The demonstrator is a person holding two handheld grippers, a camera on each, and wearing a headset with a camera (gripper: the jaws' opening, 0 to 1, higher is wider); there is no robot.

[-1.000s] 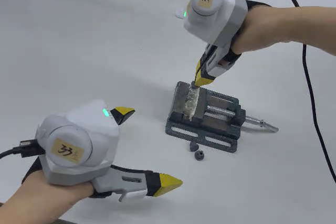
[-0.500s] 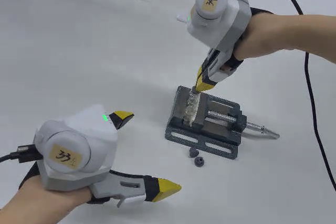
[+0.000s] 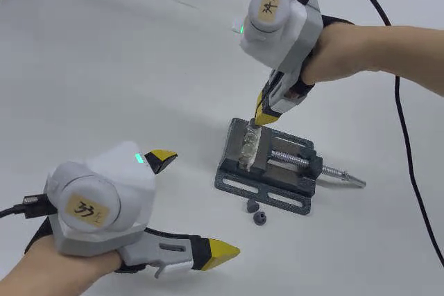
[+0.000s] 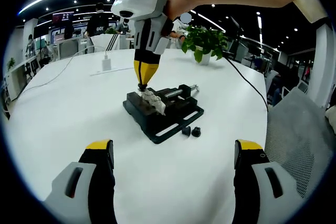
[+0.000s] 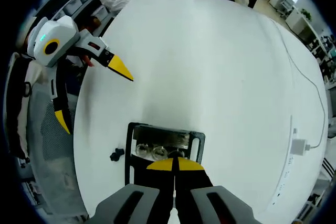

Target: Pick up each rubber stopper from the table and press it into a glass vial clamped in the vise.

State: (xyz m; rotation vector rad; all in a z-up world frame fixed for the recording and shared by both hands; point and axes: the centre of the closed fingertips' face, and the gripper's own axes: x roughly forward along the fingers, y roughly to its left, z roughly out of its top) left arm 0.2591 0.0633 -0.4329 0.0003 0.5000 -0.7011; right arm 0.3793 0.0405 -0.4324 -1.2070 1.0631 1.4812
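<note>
1. Glass vials [image 3: 249,145] sit clamped in the vise [image 3: 297,166], directly under the right claw [image 3: 257,120], its jaws pressed together.
2. Two rubber stoppers [image 3: 252,206] lie on the desk [image 3: 139,67] between that claw and the left claw [image 3: 193,204], spread wide.

Dark grey vise [image 3: 297,165] standing on the white table [image 3: 104,67], screw end jutting out to one side, clear glass vials [image 3: 250,145] clamped upright in a row between its jaws, one dark rubber stopper [image 3: 252,206] and a second stopper [image 3: 260,219] lying loose on the table just beside the vise base, close together.
</note>
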